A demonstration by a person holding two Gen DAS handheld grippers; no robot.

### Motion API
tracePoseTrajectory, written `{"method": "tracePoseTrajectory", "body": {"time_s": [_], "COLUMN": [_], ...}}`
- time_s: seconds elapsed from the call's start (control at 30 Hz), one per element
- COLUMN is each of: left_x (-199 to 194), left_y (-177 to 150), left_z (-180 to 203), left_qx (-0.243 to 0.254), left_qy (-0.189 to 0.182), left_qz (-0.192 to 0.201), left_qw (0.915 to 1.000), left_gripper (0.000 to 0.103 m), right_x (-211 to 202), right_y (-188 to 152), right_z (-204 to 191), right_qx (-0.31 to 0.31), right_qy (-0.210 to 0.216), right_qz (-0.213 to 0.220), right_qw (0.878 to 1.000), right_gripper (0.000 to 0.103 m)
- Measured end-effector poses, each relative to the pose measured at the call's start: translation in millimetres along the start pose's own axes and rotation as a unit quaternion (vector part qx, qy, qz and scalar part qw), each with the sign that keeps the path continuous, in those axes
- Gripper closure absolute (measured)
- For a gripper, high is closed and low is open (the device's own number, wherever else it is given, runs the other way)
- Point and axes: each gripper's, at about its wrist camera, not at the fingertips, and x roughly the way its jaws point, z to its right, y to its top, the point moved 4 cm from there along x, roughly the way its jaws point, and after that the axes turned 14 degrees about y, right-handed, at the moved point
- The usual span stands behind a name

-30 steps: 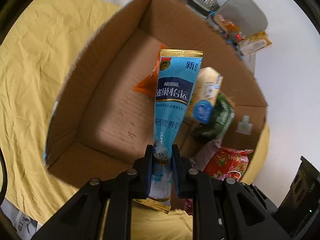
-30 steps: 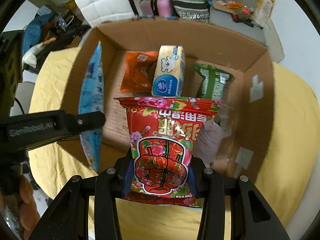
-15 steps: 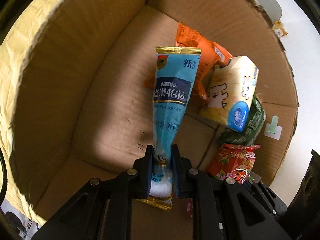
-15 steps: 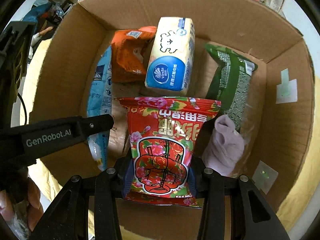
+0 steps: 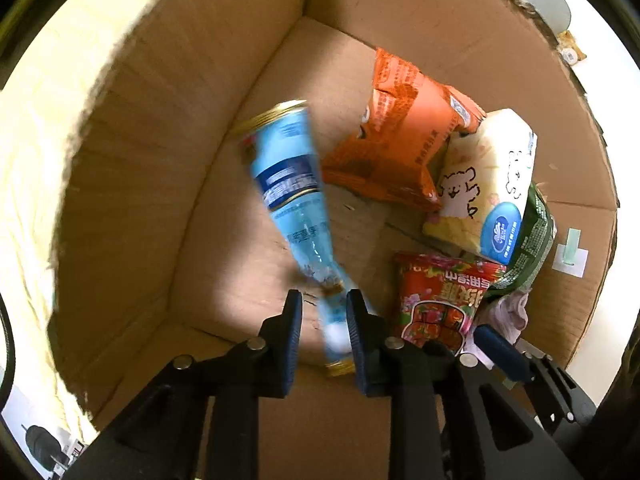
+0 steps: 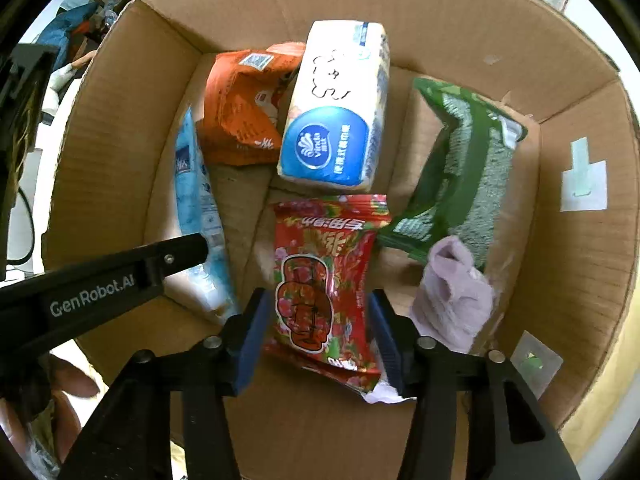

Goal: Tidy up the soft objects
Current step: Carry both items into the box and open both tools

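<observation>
Both grippers are inside a cardboard box [image 5: 168,128] [image 6: 580,280]. My left gripper [image 5: 322,320] is open; the blue Nestle pouch [image 5: 296,200] is blurred, tilted left and slipping out between the fingers. It also shows in the right wrist view [image 6: 196,208]. My right gripper [image 6: 316,320] is open; the red flowered packet [image 6: 324,276] lies loose between its fingers on the box floor, also visible in the left wrist view [image 5: 436,300].
In the box lie an orange snack bag [image 6: 240,108] [image 5: 400,140], a tissue pack [image 6: 340,112] [image 5: 488,188], a green packet [image 6: 460,168] [image 5: 536,232] and a lilac cloth [image 6: 456,292]. Yellow cloth [image 5: 36,160] surrounds the box. The left gripper's arm [image 6: 100,284] crosses the right view.
Both grippers have gone deeper into the box and opened. The blue pouch is falling, tilted left. The red packet has dropped to the box floor.
</observation>
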Motion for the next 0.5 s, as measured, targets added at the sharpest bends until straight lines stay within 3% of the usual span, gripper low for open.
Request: {"method": "tracePoseTrajectory", "body": {"time_s": [0.27,0.33,0.4,0.47,0.5], "left_x": [-25.0,-34.2,-44.0,-52.4,-57.8], "left_y": [-12.3,-19.3,-25.5,-31.9,-36.3], "left_z": [11.8,14.8,18.3,21.2,22.4], "left_qx": [0.021,0.026,0.035,0.043,0.047], "left_qy": [0.039,0.043,0.051,0.062,0.069], "left_qz": [0.040,0.053,0.074,0.092,0.103], "left_qw": [0.9982,0.9973,0.9954,0.9929,0.9912], "left_gripper": [0.069,0.064,0.055,0.035,0.030], "right_x": [-18.9,-25.7,-36.6,-43.2,-46.5], "right_y": [-6.4,-10.6,-16.3,-21.8,-23.8], "right_z": [4.2,4.5,11.4,16.9,20.2], "right_qx": [0.008,0.014,0.024,0.035,0.040], "right_qy": [-0.011,-0.014,-0.014,-0.018,-0.022], "right_qz": [0.018,0.027,0.036,0.047,0.052], "right_qw": [1.000,0.999,0.999,0.998,0.998], "right_gripper": [0.042,0.036,0.032,0.026,0.021]}}
